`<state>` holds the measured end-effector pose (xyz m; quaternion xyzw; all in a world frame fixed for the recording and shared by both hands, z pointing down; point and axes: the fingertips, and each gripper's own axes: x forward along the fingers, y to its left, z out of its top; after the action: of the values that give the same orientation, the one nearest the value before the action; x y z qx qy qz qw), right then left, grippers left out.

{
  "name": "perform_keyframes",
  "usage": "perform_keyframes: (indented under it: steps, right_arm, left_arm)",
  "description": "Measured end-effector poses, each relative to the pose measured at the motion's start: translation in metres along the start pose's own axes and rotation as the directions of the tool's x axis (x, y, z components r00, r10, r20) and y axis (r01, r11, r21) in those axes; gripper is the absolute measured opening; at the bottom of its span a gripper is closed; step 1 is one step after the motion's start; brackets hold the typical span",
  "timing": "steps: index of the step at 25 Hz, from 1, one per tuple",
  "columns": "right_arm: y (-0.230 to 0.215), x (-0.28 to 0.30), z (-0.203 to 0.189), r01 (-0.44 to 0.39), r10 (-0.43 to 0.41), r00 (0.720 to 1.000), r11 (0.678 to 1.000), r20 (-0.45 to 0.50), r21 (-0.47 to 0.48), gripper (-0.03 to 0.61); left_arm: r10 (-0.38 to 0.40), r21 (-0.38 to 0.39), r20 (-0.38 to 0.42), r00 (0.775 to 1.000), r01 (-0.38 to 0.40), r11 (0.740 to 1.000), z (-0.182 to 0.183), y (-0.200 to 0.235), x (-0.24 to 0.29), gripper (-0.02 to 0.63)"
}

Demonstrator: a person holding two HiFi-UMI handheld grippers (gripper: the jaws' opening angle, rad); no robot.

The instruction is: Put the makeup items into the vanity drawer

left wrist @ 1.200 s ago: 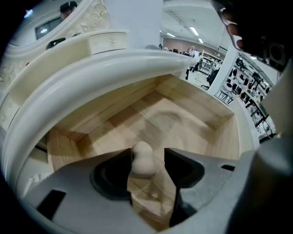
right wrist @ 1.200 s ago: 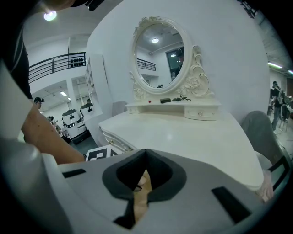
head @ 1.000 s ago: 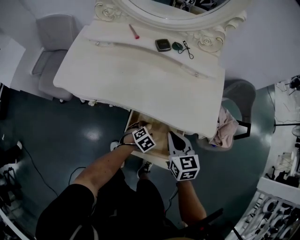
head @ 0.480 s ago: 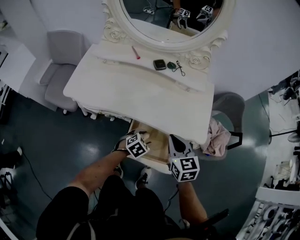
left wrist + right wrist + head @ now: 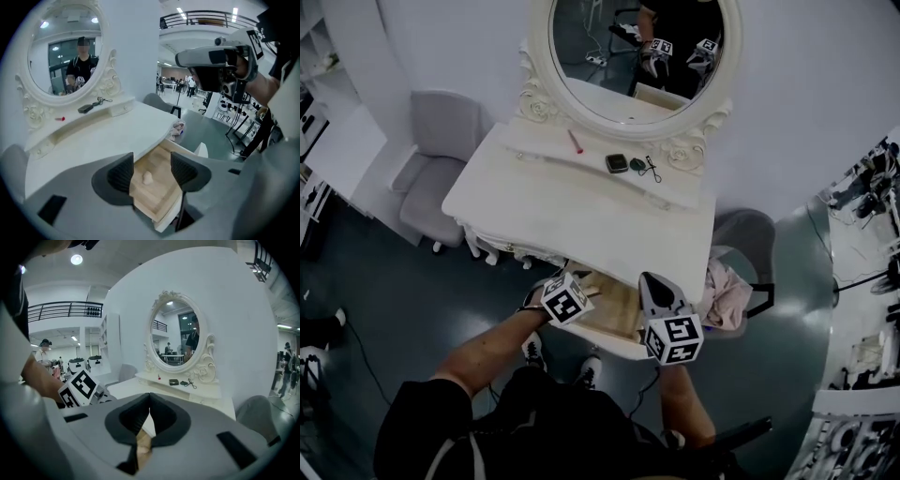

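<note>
On the vanity's raised back shelf lie a red lipstick, a dark compact and a black looped tool. The same lipstick and compact show far ahead in the right gripper view. The wooden drawer stands pulled out under the tabletop. My left gripper hovers over its left part, open, with a small pale object on the drawer floor below its jaws. My right gripper is above the drawer's right part, shut and holding nothing.
A white vanity table with an oval mirror fills the middle. A grey chair stands to the left. To the right is a grey chair with pink cloth on it. A dark floor surrounds everything.
The head view has lifted, so more of the mirror and room shows. Both grippers stay over the open drawer; the left one sits slightly further left.
</note>
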<state>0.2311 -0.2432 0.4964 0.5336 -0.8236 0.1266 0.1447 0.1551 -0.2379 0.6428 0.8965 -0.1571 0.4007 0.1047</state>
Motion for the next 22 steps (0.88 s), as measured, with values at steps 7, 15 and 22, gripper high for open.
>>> perform_keyframes:
  steps: [7, 15, 22]
  right_arm:
    - [-0.001, -0.015, 0.035, 0.027, -0.026, 0.999, 0.999, 0.035, -0.025, 0.005]
    - [-0.003, -0.031, 0.077, 0.044, -0.038, 0.994, 0.998, 0.099, -0.053, 0.005]
    - [0.002, -0.037, 0.105, 0.042, -0.032, 0.989, 0.997, 0.147, -0.070, 0.005]
  left_arm:
    - [-0.065, 0.001, 0.124, 0.990, 0.066, 0.998, 0.042, -0.017, -0.055, 0.247]
    - [-0.045, -0.075, 0.356, 0.933, 0.076, 0.994, 0.094, -0.010, -0.123, 0.221]
    - [0.060, -0.160, 0.508, 0.859, 0.025, 0.987, 0.122, 0.006, -0.174, 0.061]
